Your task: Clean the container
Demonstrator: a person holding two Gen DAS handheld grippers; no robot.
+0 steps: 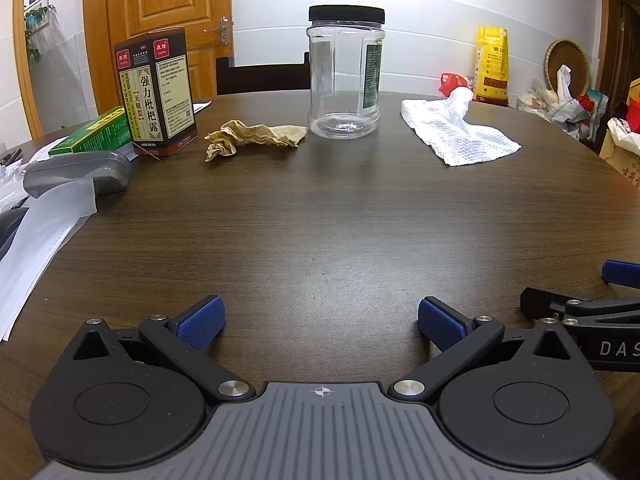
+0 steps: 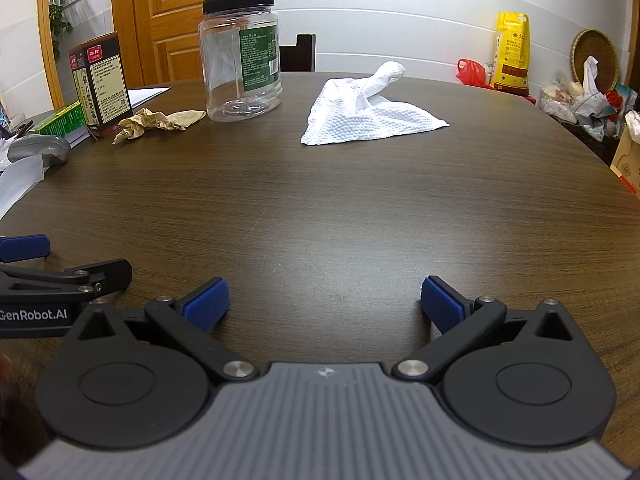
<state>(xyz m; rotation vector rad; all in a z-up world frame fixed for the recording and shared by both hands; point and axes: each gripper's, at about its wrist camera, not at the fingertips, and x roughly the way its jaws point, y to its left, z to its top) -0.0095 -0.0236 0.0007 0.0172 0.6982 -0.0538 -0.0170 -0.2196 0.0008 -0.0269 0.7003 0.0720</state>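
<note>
Both hand-held grippers, left hand-held gripper [image 1: 321, 322] and right hand-held gripper [image 2: 325, 300], spread empty; your jar [image 1: 345, 74] at 12 o'clock stays capped, white cloth [image 1: 456, 130] untouched, cleaning unstarted.

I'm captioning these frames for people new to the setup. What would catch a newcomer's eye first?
Probably the clear plastic jar with its black lid on, standing upright at the far middle of the dark wooden table. A white paper towel lies to its right and a crumpled brown tissue to its left. Up close, the left gripper and right gripper sit wide open, holding nothing.
</note>
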